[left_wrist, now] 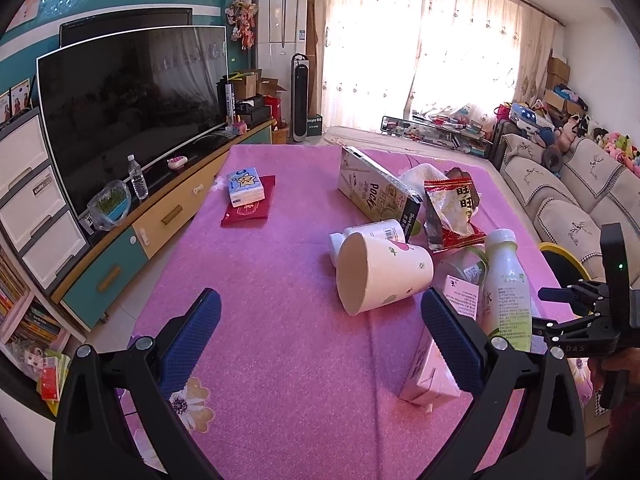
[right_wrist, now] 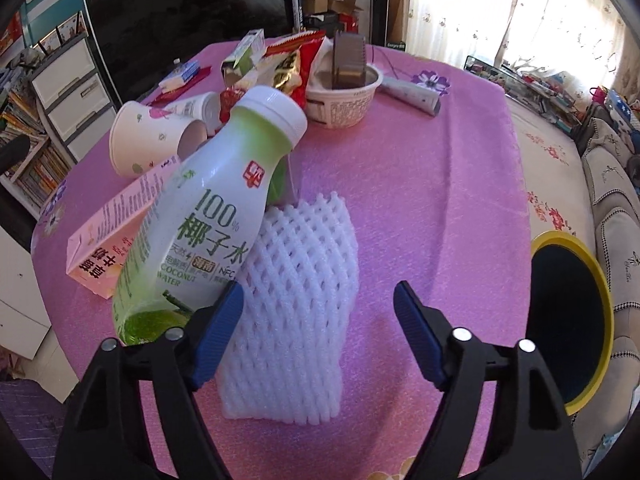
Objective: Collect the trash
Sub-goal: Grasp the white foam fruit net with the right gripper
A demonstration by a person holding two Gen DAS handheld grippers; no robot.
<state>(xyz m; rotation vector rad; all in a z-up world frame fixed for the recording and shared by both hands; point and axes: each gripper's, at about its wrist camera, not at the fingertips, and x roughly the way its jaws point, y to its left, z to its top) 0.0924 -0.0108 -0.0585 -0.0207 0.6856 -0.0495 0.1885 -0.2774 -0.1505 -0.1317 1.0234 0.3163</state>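
Note:
Trash lies on a pink tablecloth. My left gripper hangs open over bare cloth, with a paper cup on its side just ahead. A pink carton lies by its right finger. My right gripper is open and points down at a white foam net lying between its fingers. The left finger is at the net's edge and the right finger is apart from it. A coconut water bottle stands just left of that gripper. In the left wrist view the right gripper shows behind the bottle.
A yellow-rimmed bin stands beside the table on the right. Further back are a noodle bowl, a red snack bag, a Pocky box, a white bottle and a tissue pack. A TV stands left, a sofa right.

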